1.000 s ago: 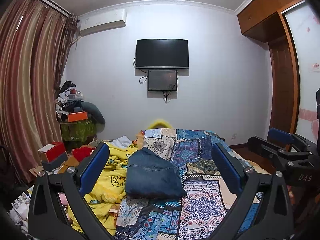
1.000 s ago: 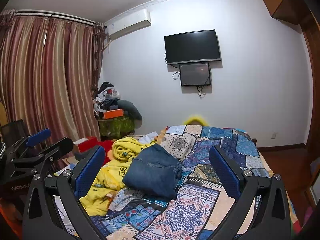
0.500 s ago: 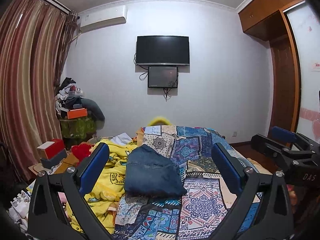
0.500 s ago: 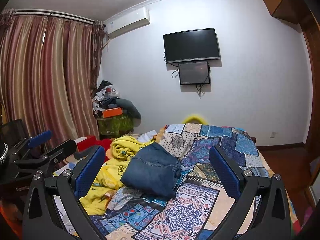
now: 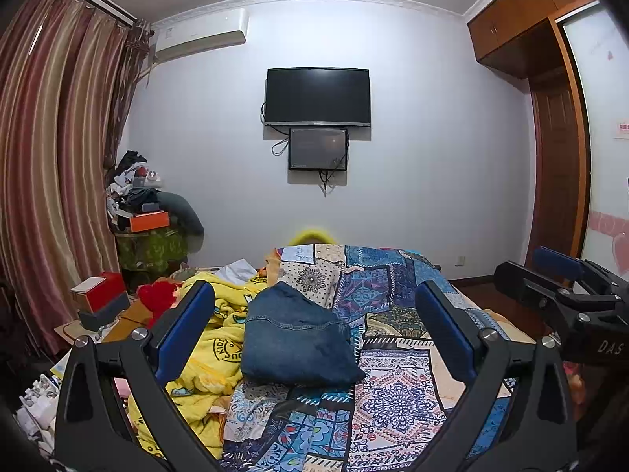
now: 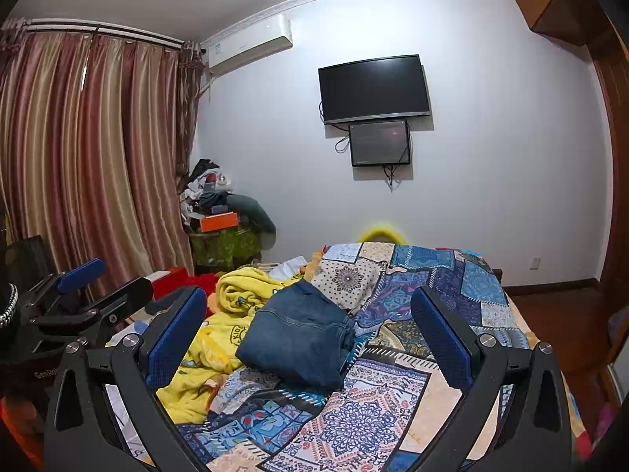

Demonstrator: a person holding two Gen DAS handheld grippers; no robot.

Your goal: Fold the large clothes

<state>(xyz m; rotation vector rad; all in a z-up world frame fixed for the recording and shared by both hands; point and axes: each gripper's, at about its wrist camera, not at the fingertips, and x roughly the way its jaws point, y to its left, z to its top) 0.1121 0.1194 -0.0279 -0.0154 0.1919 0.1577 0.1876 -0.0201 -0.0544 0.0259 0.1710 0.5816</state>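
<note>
A folded pair of blue jeans (image 5: 295,340) lies on the patchwork bedspread (image 5: 397,393), also in the right wrist view (image 6: 298,338). My left gripper (image 5: 314,326) is open and empty, held above the bed short of the jeans. My right gripper (image 6: 308,326) is open and empty too, at the same distance. Each gripper shows at the edge of the other's view: the right one (image 5: 558,291) and the left one (image 6: 78,299).
A crumpled yellow blanket (image 5: 212,338) lies left of the jeans. Red boxes (image 5: 98,295) and a cluttered pile on a green stand (image 5: 149,216) are at the left by the curtains (image 5: 47,181). A TV (image 5: 317,96) hangs on the far wall. A wooden wardrobe (image 5: 550,118) stands right.
Both grippers have tilted up slightly and drawn back a little; the bed and jeans sit lower in view. The jeans have not moved.
</note>
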